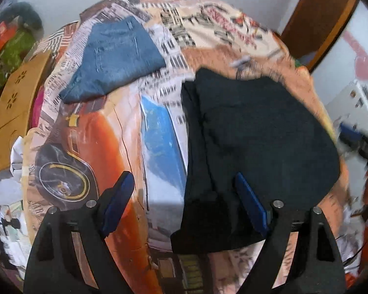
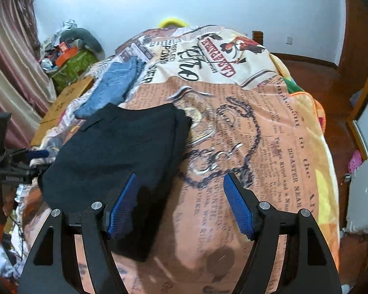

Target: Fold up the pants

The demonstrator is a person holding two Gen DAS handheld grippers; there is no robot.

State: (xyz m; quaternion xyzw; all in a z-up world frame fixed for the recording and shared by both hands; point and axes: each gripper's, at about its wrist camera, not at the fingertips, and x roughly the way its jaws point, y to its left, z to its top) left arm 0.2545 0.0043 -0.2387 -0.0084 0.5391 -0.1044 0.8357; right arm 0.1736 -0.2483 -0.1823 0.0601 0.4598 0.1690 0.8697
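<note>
Right wrist view: black pants (image 2: 115, 152) lie folded into a compact, roughly rectangular stack on the printed bedspread (image 2: 269, 147) of a bed, with nothing pinning them down. The right gripper (image 2: 181, 205) hangs above the pants' near corner with its jaws apart and nothing between them. In the left wrist view, the left gripper (image 1: 184, 196) likewise stands wide and empty over the pants' near edge, one blue pad (image 1: 251, 205) silhouetted against the dark cloth. Beyond the pants, toward the far side of the bed, a pair of blue jeans (image 2: 112, 88) sits already folded, just beside or touching the pants' far corner; the view does not settle which. Judging by the neat layered edges, the folding of the black pair appears finished or nearly so; at most a tidying or stacking step seems left.
</note>
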